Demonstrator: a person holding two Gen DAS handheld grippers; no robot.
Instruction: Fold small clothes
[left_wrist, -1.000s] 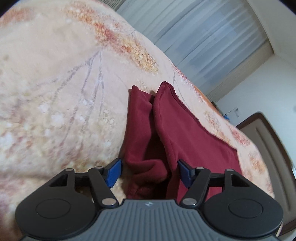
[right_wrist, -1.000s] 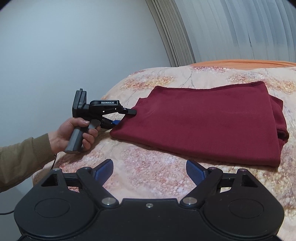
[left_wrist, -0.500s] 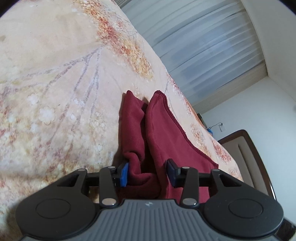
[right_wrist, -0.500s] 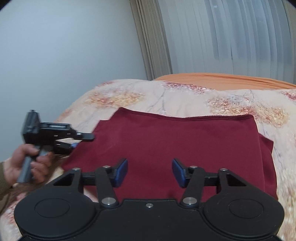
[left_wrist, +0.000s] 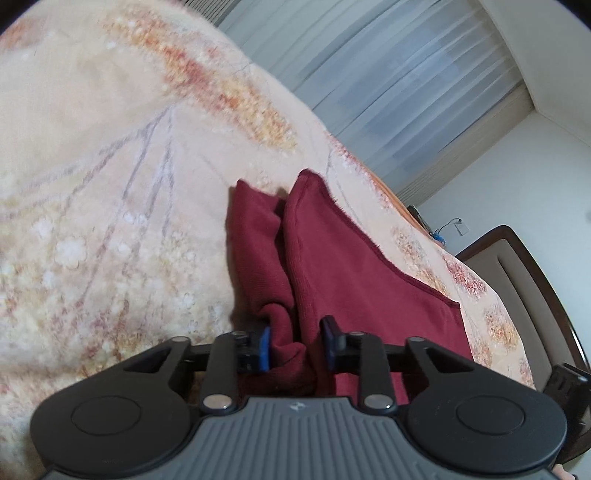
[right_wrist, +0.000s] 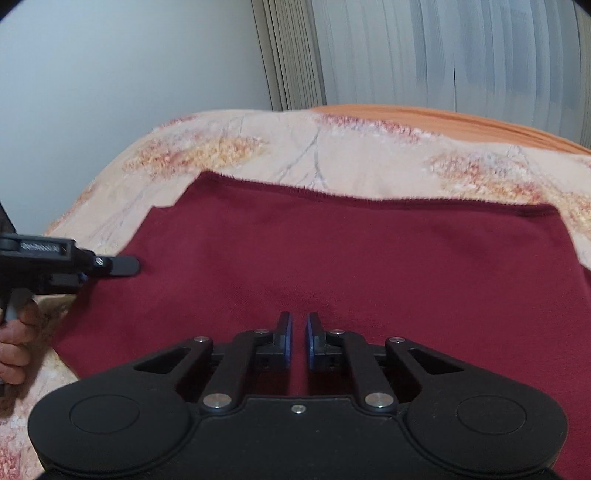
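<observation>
A dark red folded garment (right_wrist: 332, 258) lies flat on the floral bedspread (right_wrist: 332, 147). My left gripper (left_wrist: 297, 343) is shut on the garment's (left_wrist: 351, 266) near corner, with bunched cloth between its blue pads. It also shows at the garment's left edge in the right wrist view (right_wrist: 110, 266). My right gripper (right_wrist: 298, 338) is over the garment's near edge. Its blue pads are nearly together with a thin gap. I cannot tell whether cloth is pinched between them.
The bedspread (left_wrist: 92, 184) stretches left and far. An orange sheet (right_wrist: 443, 118) lies at the far edge, below the curtains (right_wrist: 443, 55). A brown headboard (left_wrist: 532, 266) stands at the right in the left wrist view. A grey wall (right_wrist: 110, 74) is at the left.
Both grippers have closed from wide open. The left one closed on the garment's corner. The right one moved forward over the garment's near edge and its pads came nearly together.
</observation>
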